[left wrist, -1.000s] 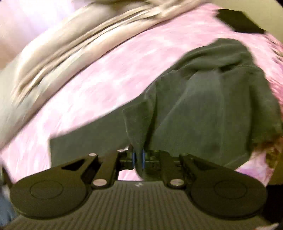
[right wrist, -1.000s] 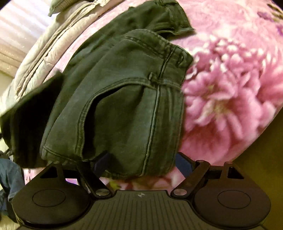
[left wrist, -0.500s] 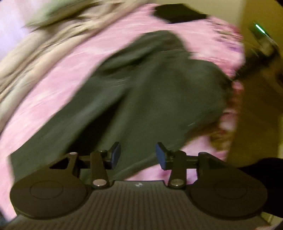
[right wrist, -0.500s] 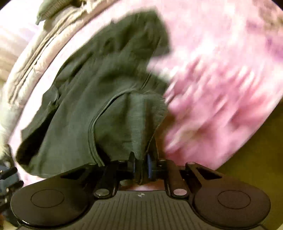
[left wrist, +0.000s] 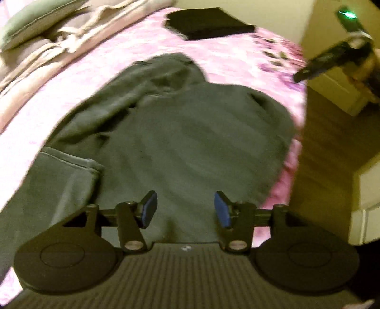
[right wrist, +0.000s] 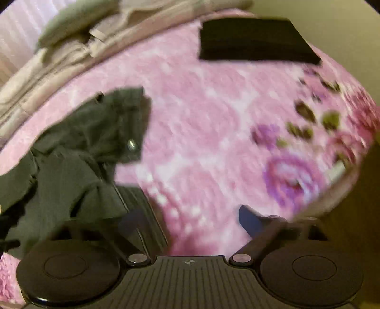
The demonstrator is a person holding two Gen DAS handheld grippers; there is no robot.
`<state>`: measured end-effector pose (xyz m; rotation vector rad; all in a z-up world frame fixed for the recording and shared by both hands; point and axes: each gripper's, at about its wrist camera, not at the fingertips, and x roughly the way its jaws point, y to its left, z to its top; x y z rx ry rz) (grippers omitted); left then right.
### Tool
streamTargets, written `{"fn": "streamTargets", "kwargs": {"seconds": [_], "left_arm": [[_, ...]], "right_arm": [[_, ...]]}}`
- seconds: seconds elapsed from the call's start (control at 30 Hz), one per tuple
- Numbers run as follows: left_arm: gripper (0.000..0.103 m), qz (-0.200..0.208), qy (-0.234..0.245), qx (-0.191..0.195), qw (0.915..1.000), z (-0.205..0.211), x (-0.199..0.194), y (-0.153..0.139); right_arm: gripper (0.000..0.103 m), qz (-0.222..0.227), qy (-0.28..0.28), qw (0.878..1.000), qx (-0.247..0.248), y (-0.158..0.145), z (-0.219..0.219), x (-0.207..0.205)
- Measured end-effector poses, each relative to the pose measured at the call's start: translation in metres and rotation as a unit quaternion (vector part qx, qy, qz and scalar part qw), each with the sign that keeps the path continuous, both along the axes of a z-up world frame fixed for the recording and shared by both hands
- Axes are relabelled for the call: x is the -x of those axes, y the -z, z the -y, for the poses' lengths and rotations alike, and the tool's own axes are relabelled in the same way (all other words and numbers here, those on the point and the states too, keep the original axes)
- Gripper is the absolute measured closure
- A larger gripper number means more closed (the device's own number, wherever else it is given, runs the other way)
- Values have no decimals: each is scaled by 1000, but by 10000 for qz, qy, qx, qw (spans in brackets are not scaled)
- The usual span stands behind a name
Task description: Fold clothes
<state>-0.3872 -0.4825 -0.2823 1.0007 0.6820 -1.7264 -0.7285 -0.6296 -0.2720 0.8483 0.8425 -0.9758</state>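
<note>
Left wrist view: both jaws just opened, empty; dark green denim trousers [left wrist: 180, 142] lie on pink floral bedspread [left wrist: 99, 61]. Regrip at waistband, lower left of right view.

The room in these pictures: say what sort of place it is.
Most likely a bedroom. A pink flowered bedspread covers a bed, a pillow and rumpled beige bedding lie at its far side, and dark green trousers lie on it.
</note>
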Motion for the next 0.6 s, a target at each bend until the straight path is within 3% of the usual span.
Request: {"fn": "streamTargets", "kwargs": {"seconds": [0.1, 0.3, 0.53, 0.57, 0.6], "left_arm": [[51, 139, -156, 125, 9997, 31, -4, -4], [46, 271, 116, 450, 9986, 88, -9, -10], [46, -31, 121, 624, 9980, 156, -39, 0], [46, -51, 190, 620, 9979, 163, -44, 1], [46, -53, 250, 607, 9978, 169, -48, 3]], "right_arm": [[13, 360, -331, 9988, 15, 4, 27, -17], [13, 803, -844, 9930, -217, 31, 103, -71], [13, 965, -638, 9906, -730, 89, 178, -123], [23, 1016, -610, 9893, -850, 96, 183, -127], [26, 1105, -688, 9869, -955, 98, 182, -132]]}}
